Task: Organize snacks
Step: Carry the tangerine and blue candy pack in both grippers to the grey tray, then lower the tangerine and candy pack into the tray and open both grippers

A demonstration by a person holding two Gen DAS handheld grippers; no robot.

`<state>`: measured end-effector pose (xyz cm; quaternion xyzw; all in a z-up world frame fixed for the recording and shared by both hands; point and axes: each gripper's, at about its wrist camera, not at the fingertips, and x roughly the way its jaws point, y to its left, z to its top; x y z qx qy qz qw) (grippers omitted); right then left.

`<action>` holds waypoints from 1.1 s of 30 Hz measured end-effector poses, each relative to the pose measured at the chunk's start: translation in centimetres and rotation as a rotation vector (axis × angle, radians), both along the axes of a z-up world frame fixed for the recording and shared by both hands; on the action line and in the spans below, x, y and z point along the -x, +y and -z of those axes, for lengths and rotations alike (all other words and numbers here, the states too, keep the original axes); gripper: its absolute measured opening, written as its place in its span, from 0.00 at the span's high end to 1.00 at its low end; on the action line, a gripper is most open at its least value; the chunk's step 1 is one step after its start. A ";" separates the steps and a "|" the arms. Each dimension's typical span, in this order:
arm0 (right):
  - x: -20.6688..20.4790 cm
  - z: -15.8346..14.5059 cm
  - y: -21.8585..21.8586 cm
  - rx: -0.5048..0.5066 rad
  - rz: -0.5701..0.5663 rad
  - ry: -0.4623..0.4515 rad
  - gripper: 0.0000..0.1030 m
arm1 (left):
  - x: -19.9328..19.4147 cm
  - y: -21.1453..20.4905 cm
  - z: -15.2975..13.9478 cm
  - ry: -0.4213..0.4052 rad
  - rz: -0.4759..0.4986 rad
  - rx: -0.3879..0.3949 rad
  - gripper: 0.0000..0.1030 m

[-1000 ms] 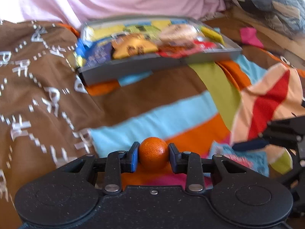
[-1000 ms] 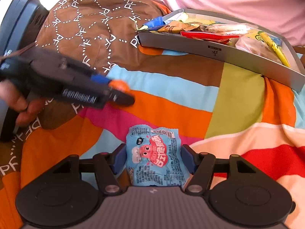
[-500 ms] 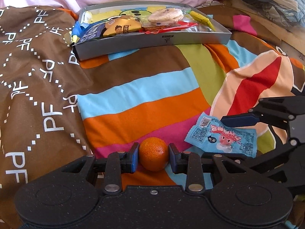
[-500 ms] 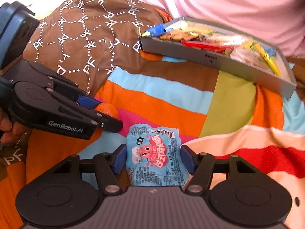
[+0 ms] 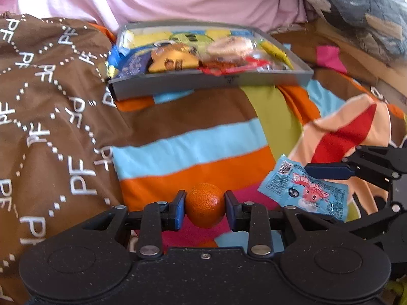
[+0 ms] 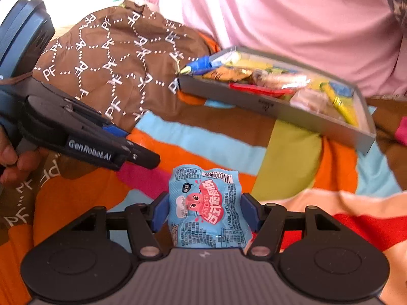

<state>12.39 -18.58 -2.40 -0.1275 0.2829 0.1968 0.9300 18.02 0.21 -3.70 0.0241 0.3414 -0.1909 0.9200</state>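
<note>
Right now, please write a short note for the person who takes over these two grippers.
Left gripper: shut on the small orange.
Right gripper: shut on the blue snack packet.
Both are held above the striped blanket, short of the grey tray.
Done: the tray already holds several snacks.
Left: carry both items to the tray and release them there.

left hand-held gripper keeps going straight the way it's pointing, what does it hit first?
Probably the near wall of the gray tray. The left hand-held gripper, shut on the orange, faces it across open striped blanket; depth is unclear.
</note>
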 end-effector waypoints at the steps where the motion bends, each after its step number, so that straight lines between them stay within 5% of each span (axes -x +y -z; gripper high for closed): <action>1: -0.1 -0.3 -0.1 0.001 0.001 -0.012 0.37 | -0.2 0.1 -0.4 -0.011 -0.008 0.007 0.67; 11: -3.9 -5.9 -2.3 -0.004 0.019 -0.151 0.36 | -4.3 0.7 -6.5 -0.161 -0.058 0.070 0.67; 18: -10.7 -9.9 -2.9 -0.024 0.045 -0.226 0.36 | -11.6 -0.7 -11.1 -0.227 -0.050 0.065 0.67; 26: -20.2 -10.8 -3.3 -0.126 0.138 -0.108 0.36 | -20.8 -1.2 -12.6 -0.123 -0.128 0.102 0.67; 33: -24.4 -8.7 -5.5 -0.199 0.224 0.019 0.36 | -24.3 -1.6 -10.8 -0.063 -0.166 0.096 0.67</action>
